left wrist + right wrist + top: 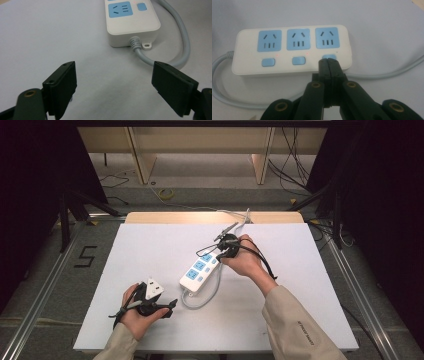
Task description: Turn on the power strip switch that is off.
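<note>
Here, right tongs point(329, 61) (closed) on power strip point(292, 50) switch point(329, 57)

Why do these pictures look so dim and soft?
High view: light pools on the white table, surroundings fall dark. Left gripper view: the open left gripper looms near, edges soft. Right gripper view: the white power strip with blue sockets looks greyish, slightly blurred, behind the shut right gripper.
</note>
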### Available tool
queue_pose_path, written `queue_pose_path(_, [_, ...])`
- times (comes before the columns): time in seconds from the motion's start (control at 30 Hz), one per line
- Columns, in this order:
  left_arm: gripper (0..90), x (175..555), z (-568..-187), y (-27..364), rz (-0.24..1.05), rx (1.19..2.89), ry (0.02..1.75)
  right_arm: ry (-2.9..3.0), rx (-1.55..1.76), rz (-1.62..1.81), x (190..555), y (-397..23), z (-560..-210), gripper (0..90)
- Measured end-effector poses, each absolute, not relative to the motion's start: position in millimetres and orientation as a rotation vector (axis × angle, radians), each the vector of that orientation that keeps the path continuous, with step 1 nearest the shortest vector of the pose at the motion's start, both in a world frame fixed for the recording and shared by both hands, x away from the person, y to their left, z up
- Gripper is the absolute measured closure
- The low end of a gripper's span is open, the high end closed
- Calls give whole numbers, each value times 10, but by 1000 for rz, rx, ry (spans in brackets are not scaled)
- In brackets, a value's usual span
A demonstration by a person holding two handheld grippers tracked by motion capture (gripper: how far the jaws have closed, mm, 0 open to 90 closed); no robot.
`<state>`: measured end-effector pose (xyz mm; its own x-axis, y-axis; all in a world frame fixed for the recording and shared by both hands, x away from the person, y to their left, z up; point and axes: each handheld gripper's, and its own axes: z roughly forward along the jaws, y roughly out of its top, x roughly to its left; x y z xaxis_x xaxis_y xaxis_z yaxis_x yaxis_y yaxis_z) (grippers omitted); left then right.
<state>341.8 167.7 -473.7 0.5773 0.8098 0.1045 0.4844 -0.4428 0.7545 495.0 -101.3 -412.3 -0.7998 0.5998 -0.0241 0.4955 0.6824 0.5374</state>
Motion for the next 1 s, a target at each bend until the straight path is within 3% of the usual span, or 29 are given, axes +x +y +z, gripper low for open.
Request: queue_pose_path(1.0, [199, 3420, -4739, 1662, 602, 2116, 1021, 2710, 906, 769, 5073, -847, -4232, 900])
